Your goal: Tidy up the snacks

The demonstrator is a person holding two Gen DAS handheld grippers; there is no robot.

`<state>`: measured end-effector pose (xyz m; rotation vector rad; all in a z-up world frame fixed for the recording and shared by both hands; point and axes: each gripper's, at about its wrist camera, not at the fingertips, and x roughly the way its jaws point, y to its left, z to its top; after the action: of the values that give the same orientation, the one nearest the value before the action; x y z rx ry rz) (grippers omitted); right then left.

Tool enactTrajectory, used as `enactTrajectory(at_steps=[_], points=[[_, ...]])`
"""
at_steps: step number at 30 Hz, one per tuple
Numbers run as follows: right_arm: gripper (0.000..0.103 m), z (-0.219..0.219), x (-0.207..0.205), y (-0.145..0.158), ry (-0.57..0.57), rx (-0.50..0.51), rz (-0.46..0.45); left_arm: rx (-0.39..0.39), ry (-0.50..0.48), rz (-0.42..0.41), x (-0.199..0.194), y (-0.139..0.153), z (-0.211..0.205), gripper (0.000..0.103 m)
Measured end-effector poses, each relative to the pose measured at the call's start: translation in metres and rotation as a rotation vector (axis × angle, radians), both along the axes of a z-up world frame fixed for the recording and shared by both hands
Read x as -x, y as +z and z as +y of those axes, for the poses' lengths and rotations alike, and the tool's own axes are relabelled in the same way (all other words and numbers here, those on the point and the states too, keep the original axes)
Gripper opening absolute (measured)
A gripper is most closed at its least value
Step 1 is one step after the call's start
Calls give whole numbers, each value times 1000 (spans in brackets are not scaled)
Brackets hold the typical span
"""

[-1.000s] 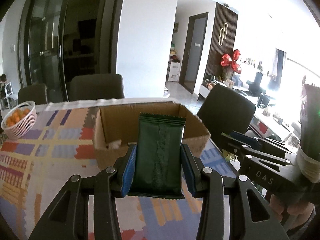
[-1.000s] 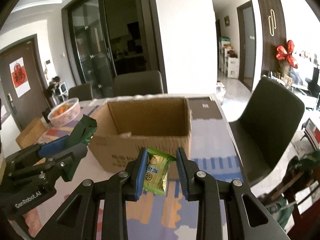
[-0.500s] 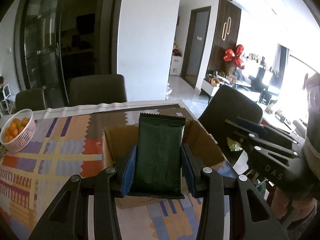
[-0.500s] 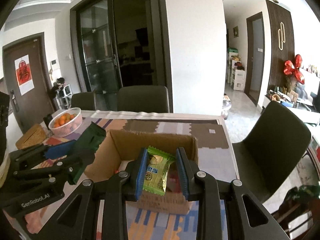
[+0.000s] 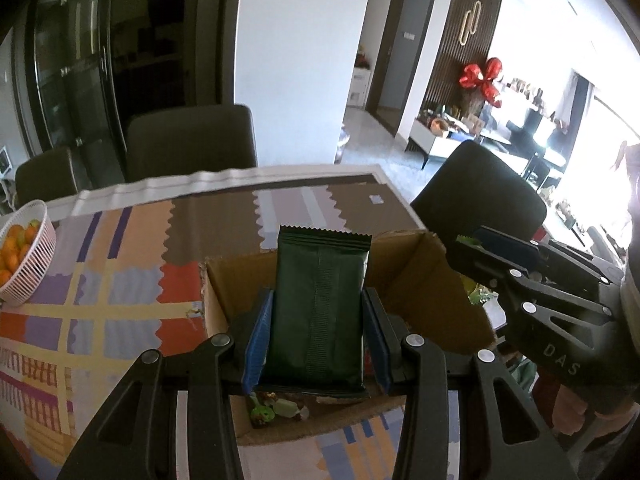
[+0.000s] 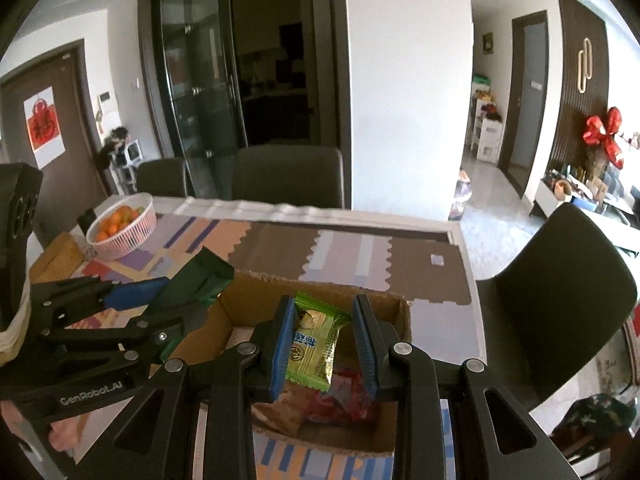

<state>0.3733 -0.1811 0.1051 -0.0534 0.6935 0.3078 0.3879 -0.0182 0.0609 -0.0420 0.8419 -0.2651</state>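
Observation:
My left gripper (image 5: 318, 336) is shut on a dark green snack packet (image 5: 320, 304) and holds it upright above the open cardboard box (image 5: 448, 280). My right gripper (image 6: 325, 342) is shut on a small light green snack packet (image 6: 316, 348) above the same box (image 6: 402, 312). Wrapped snacks lie in the box bottom (image 5: 276, 408), also seen in the right wrist view (image 6: 320, 404). Each gripper shows in the other's view: the right one (image 5: 532, 296) at the box's right, the left one (image 6: 120, 316) with its dark green packet (image 6: 196, 284) at the box's left.
The box stands on a table with a patchwork cloth (image 5: 100, 280). A pink basket of oranges (image 5: 24, 252) sits at the far left, also in the right wrist view (image 6: 124, 228). Dark chairs (image 5: 192, 140) (image 6: 560, 300) surround the table. A small brown box (image 6: 56, 256) lies beside the basket.
Both grippers have risen and moved forward over the box with their packets, so I now look down into it. Both grips are unchanged.

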Motion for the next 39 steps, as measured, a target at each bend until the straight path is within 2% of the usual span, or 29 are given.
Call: enactTrajectory(at_steps=[5,8,9,11,12,17,21,25,27,39], points=[[31,0,-14,-20,0,6,63,-3,10,45,-10,-15,0,43],[31,0,-20,-31,-6,10,101,-29,38,49,-11,-20,0,47],[31,-1,-20,-34,-11,10,108,-38,44,44,-9,-20,0,51],[41,-1,-21,-40,-27,21,125,-59,62,33,-6,-20,2,57],[50,-1,-21,-42,-38,29,135,-64,67,25,-4,-19,3,57],[57,-6,-10,-47,-76,48,142,-98,100,-24,18,-12,6,66],[63,-10,8,-43,-95,45,110,-127,142,-67,41,-4,8,69],[69,-16,33,-35,-122,34,65,-117,168,-113,62,5,11,75],[71,-19,46,-31,-134,25,40,-115,170,-135,74,9,10,80],[83,-29,123,1,-151,27,-125,-137,206,-279,154,26,6,89]])
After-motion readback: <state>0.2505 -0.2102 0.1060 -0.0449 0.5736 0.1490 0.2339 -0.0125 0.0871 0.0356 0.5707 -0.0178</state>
